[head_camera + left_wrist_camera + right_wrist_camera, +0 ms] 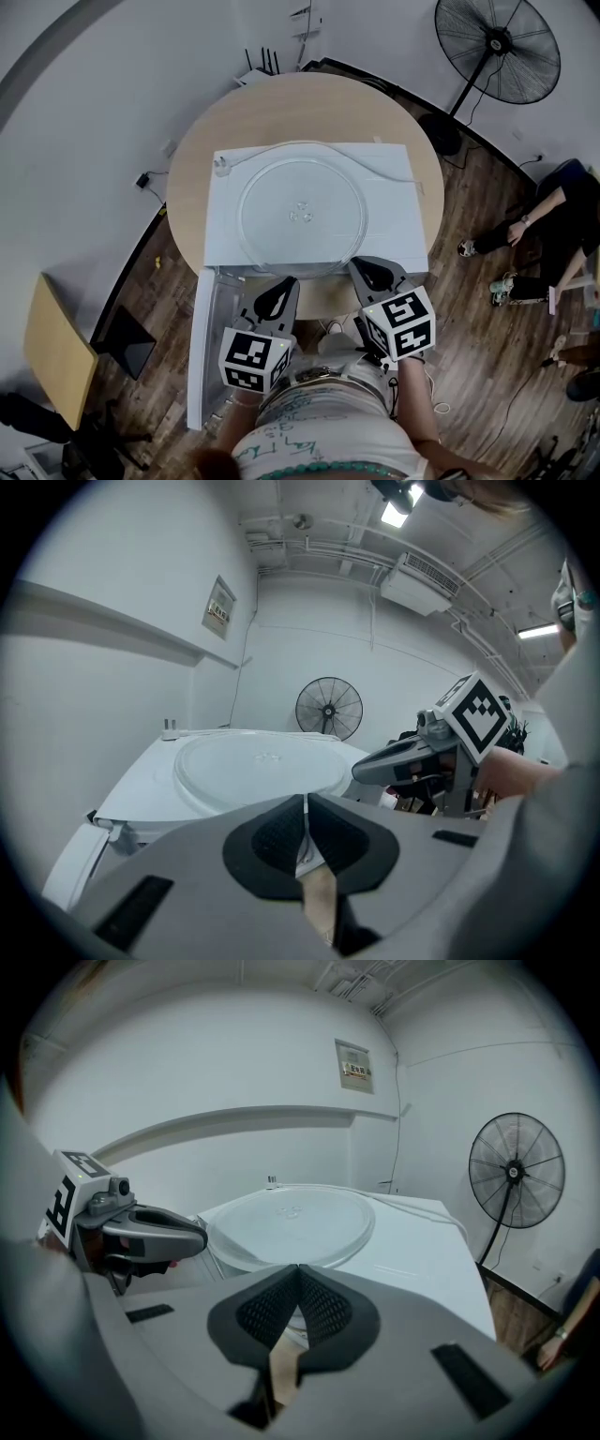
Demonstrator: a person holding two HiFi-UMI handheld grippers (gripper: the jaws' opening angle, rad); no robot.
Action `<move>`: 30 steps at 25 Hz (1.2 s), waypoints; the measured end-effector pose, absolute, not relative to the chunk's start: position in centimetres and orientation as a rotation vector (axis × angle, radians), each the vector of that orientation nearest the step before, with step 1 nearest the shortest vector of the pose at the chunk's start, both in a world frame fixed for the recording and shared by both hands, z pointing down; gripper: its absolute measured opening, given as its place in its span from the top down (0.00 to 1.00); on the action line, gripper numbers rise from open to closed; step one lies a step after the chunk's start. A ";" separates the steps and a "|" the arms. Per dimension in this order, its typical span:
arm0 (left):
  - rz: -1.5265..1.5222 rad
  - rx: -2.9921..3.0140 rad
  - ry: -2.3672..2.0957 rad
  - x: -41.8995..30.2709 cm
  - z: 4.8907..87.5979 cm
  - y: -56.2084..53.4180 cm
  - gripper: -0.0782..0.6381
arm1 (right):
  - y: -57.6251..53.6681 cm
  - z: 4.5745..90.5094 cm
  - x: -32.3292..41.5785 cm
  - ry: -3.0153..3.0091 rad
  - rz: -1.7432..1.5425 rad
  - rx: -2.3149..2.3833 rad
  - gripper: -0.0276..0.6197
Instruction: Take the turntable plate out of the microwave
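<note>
place: bare workroom | cues: pedestal fan (497,42) — exposed ceiling pipes (319,547), wood floor (469,309)

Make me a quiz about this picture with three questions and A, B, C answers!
1. Where is the glass plate? A inside the microwave. B on top of it. C leaning against its side.
2. What colour is the microwave? A white. B red. C black.
3. The left hand-held gripper is: A wide open. B squeezing the plate. C shut and empty.

Answers: 1 B, the plate lies flat on the top. 2 A, its casing is white. 3 C, its jaws meet with nothing between them.
</note>
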State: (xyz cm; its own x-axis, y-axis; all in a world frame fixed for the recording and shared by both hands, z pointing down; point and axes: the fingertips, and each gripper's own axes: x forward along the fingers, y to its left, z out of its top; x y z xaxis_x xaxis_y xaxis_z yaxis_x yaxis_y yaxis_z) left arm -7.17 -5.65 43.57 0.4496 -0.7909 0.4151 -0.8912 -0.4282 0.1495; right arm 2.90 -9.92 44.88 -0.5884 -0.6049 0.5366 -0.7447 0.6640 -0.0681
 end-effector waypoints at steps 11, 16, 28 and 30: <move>0.428 2.378 -1.422 -8.1 43.6 -7.1 0.86 | -11.2 44.8 1.9 -2.385 0.373 1.060 0.97; 0.419 2.372 -1.433 -8.8 43.6 -7.8 0.86 | -11.6 44.9 1.4 -2.381 0.374 1.063 0.97; 0.421 2.375 -1.418 -9.7 43.7 -9.4 0.86 | -12.8 45.0 0.6 -2.370 0.405 1.062 0.97; 0.417 2.376 -1.412 -9.7 43.7 -9.5 0.86 | -12.9 44.9 0.5 -2.367 0.409 1.060 0.97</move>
State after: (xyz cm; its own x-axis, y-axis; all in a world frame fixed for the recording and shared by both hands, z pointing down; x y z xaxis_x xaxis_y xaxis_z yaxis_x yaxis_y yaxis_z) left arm -9.73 -9.48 43.70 0.4617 -0.7826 0.4176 -0.8839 -0.4454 0.1425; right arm 0.50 -12.91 44.94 -0.5653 -0.6037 0.5621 -0.7573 0.6499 -0.0636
